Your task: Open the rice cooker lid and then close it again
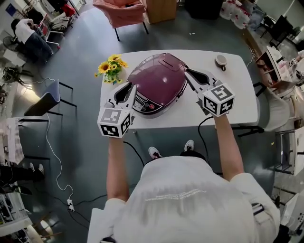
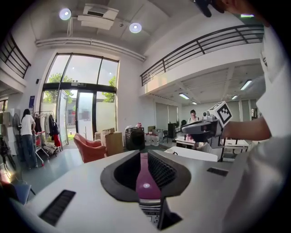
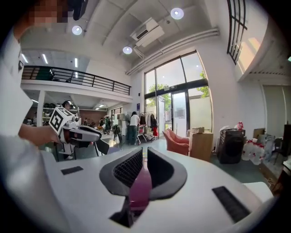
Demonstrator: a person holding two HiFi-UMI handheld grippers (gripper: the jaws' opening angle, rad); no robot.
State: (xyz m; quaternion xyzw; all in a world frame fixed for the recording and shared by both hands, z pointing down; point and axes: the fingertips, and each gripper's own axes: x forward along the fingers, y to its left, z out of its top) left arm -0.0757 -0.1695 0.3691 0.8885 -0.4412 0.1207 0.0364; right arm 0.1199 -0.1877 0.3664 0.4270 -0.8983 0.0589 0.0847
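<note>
A purple rice cooker (image 1: 159,80) with its lid down stands in the middle of the white table (image 1: 237,102). My left gripper (image 1: 132,88) hovers at the cooker's left side, above the table. My right gripper (image 1: 188,73) hovers at its right side. Neither touches the cooker. In the left gripper view the jaws (image 2: 143,157) stand close together with nothing between them; a strip of the purple cooker (image 2: 146,182) shows through the slit. The right gripper view shows the same: jaws (image 3: 144,154) nearly together, nothing held, the cooker (image 3: 140,191) behind them.
Yellow sunflowers (image 1: 111,66) stand at the table's back left, close to the left gripper. A small round cup (image 1: 221,60) sits at the back right. A black chair (image 1: 47,99) is left of the table, and a pink armchair (image 1: 124,12) is beyond it.
</note>
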